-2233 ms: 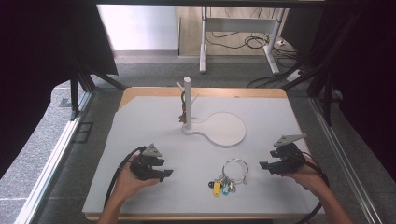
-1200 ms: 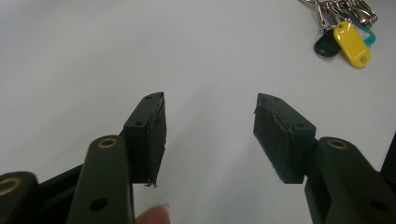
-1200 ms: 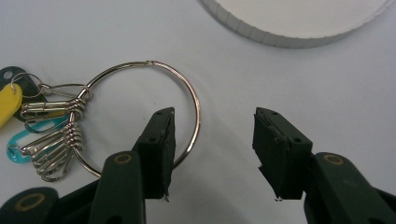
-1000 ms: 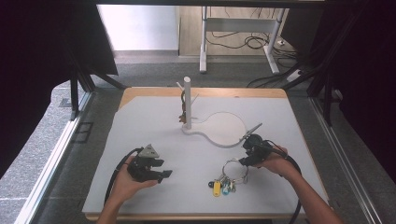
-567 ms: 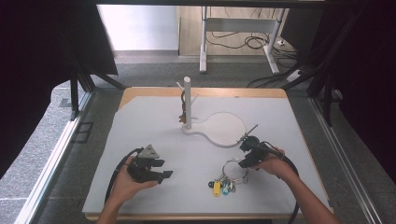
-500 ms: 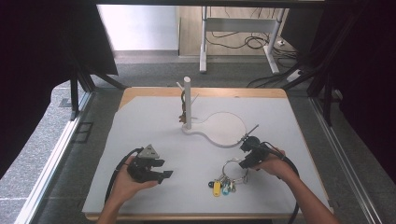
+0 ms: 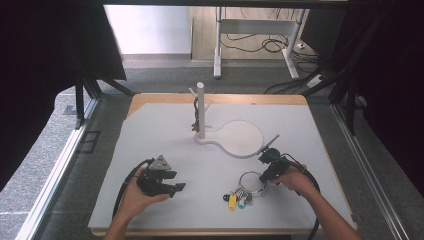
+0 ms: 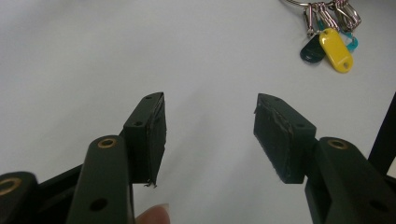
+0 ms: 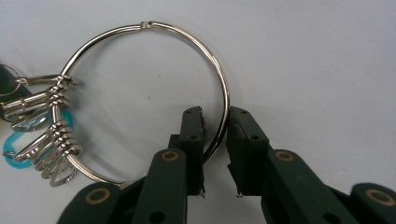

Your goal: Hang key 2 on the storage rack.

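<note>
**Ring between the pads, grip not yet made**

White bench (image 7: 165, 130) under dark curtains, cables on the floor at the upper edge of the high view. Lower right of centre there: key ring (image 7: 251, 183) lying flat on the sheet, coloured tags (image 7: 233, 201) fanned toward the lower left, right tongs (image 7: 263, 174) at its right-hand rim. Lower left: left tongs (image 7: 176, 189) resting in the hand, spread wide with nothing between, seen the same way in the left gripper view (image 8: 209, 128). Upper centre: white peg stand (image 7: 200, 111) with a round base (image 7: 243, 138).

In the right gripper view, right tongs (image 9: 215, 122) straddling the wire, one pad inside the loop and one outside, a narrow gap on each side; not clamped yet.

Step in hand, by the look of it: pinching the ring for a lift. Best done squarely across the wire, low enough to stop it slipping under the pads, closing slowly, then raising gently against the swing of the hanging bunch.

Key ring (image 9: 140, 93): thin bright steel loop with a small joint at the top, a bunch of small split rings (image 9: 56, 140) on the left side, a turquoise tag (image 9: 23, 140) beneath.
</note>
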The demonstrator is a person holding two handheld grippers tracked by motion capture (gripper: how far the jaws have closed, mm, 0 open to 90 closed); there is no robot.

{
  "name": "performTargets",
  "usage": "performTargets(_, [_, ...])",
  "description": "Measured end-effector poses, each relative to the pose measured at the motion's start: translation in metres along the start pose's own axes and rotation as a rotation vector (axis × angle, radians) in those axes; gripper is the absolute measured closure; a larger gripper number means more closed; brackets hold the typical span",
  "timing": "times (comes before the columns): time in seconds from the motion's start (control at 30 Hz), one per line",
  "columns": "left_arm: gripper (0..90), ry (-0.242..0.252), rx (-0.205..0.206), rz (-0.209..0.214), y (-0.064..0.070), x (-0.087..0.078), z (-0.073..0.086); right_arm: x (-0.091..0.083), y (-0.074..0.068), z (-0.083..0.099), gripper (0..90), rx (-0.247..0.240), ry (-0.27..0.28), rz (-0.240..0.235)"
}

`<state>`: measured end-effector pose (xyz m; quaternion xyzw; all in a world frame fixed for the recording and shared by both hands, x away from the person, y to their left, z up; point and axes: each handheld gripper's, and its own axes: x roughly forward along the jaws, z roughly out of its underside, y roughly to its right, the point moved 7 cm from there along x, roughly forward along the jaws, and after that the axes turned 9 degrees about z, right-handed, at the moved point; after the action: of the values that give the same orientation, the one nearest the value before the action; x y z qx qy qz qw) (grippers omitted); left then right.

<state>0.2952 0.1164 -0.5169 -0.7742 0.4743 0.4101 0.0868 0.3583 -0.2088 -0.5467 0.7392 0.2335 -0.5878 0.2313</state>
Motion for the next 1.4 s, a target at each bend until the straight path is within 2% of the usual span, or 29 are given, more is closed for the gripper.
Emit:
performTargets(0.2, [44.2,0.000,-0.001,-0.004,-0.002,-0.002,0.001,0.000,0.003,0.001,85.7,0.012,-0.005,-0.009])
performTargets(0.37, [44.3,0.003,-0.007,-0.006,-0.002,-0.002,0.001,-0.005,0.004,0.002,86.3,0.008,0.009,-0.040])
performTargets(0.67, [44.3,0.002,-0.011,-0.009,-0.004,-0.002,0.002,-0.031,0.003,0.001,87.0,0.024,0.054,-0.135])
performTargets(0.73, [44.3,-0.001,-0.010,-0.009,-0.005,-0.002,0.003,-0.039,0.003,0.001,87.2,0.015,0.070,-0.159])
performTargets(0.87, [44.3,0.003,-0.009,-0.010,-0.004,-0.003,0.002,-0.050,0.001,0.000,87.5,0.011,0.091,-0.182])
performTargets(1.1, [44.2,0.011,-0.013,-0.013,-0.005,-0.005,0.002,-0.066,-0.001,-0.004,87.9,0.001,0.127,-0.194])
performTargets(1.4, [44.3,0.014,-0.020,-0.017,-0.006,-0.006,0.003,-0.088,0.006,-0.015,87.9,0.011,0.180,-0.182])
